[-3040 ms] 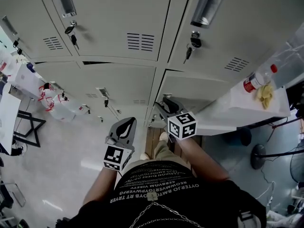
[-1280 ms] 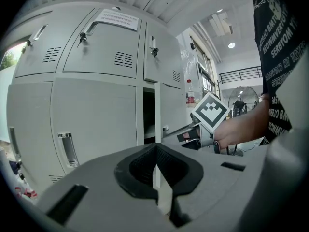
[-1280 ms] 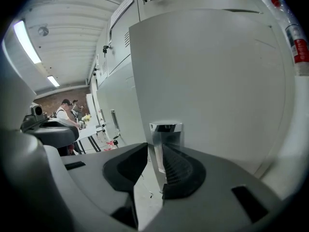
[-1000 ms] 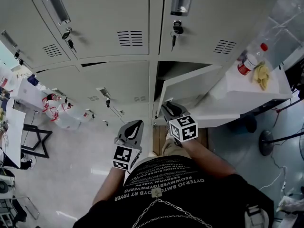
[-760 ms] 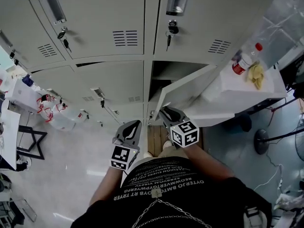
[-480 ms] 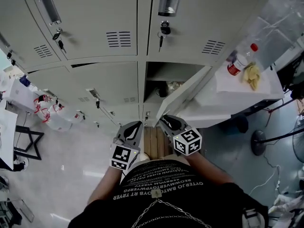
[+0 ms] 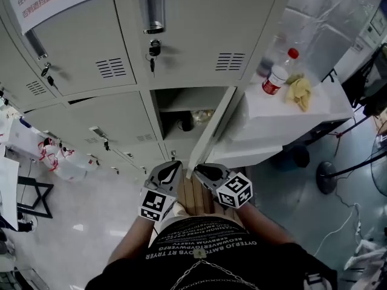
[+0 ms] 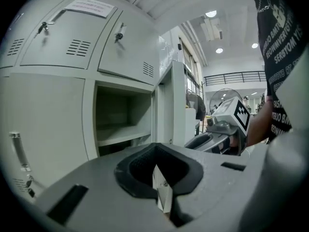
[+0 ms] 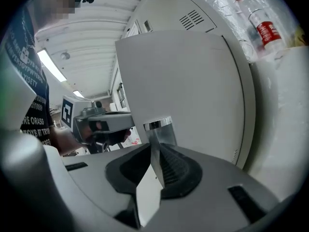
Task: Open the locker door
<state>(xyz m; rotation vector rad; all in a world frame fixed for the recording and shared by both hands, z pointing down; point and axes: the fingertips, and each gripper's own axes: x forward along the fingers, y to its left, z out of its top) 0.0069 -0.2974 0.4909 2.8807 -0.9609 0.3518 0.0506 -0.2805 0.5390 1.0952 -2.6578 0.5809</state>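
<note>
The grey locker door [image 7: 210, 132] stands swung out toward me, edge-on in the head view, and leaves the compartment [image 7: 181, 104] open with its shelf showing. My right gripper [image 7: 196, 169] is at the door's near edge. In the right gripper view the door's chrome handle [image 9: 158, 127] runs down between the jaws of the right gripper [image 9: 149, 187], which are closing on it. My left gripper [image 7: 172, 167] hangs just left of it, shut and holding nothing. The left gripper view shows the left gripper [image 8: 161, 197] pointed at the open compartment [image 8: 123, 122].
A red-capped bottle [image 7: 277, 74] and a yellow cloth [image 7: 300, 89] lie on a white covered surface [image 7: 284, 113] right of the door. Closed lockers with keys [image 7: 151, 48] surround the open one. Some items [image 7: 199, 116] sit inside. A stand base [image 7: 329, 177] rests on the floor at right.
The door has swung from nearly closed to wide open. The right gripper has drawn back toward my body with the door's edge. The left gripper has stayed about where it was.
</note>
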